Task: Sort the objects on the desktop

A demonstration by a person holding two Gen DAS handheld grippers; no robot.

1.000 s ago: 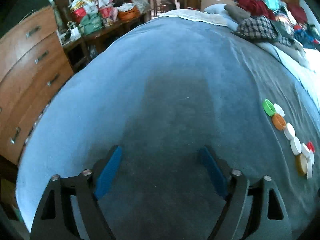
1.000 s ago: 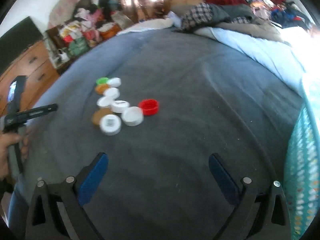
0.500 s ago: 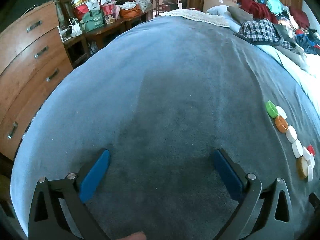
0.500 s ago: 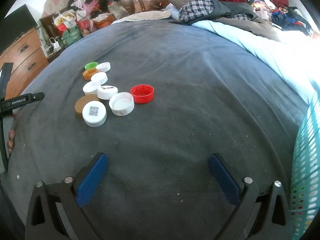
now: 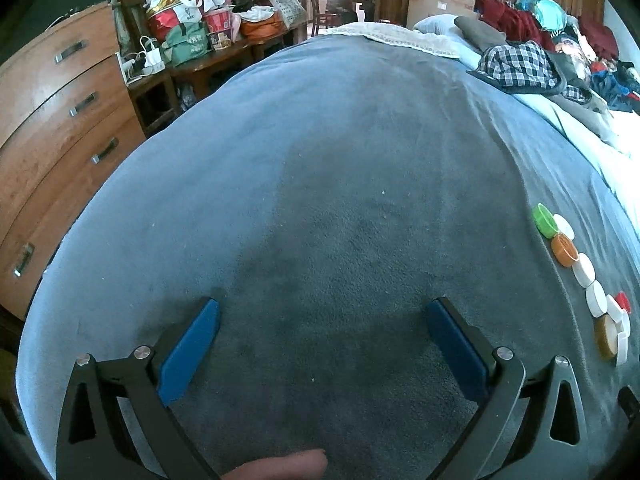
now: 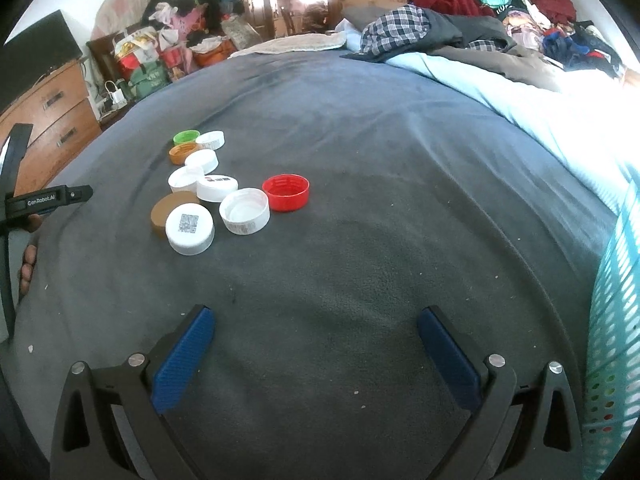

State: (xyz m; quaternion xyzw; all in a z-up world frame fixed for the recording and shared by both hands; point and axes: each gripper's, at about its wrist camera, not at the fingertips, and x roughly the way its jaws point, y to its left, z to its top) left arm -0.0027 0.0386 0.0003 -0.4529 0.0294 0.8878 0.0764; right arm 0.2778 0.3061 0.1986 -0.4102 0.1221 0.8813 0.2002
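Several bottle caps lie in a loose cluster on the grey-blue blanket (image 6: 380, 128): a red cap (image 6: 285, 192), a green cap (image 6: 186, 136), an orange cap (image 6: 183, 153), a brown cap (image 6: 170, 208) and several white caps (image 6: 189, 229). My right gripper (image 6: 316, 318) hovers open, nearer the camera than the cluster and to its right, with nothing between its blue pads. In the left wrist view the same caps run along the right edge, green cap (image 5: 543, 220) farthest. My left gripper (image 5: 323, 309) is open and empty over bare blanket, left of the caps.
A turquoise perforated basket (image 6: 614, 320) stands at the right edge. Clothes (image 6: 420, 30) are piled at the bed's far end. A wooden dresser (image 5: 52, 128) and a cluttered side table (image 5: 192, 40) stand left of the bed. A hand (image 6: 28, 256) holds the left gripper's body.
The left gripper's jaws have spread wider apart. The right wrist view has tipped slightly, bringing the caps closer and sharper.
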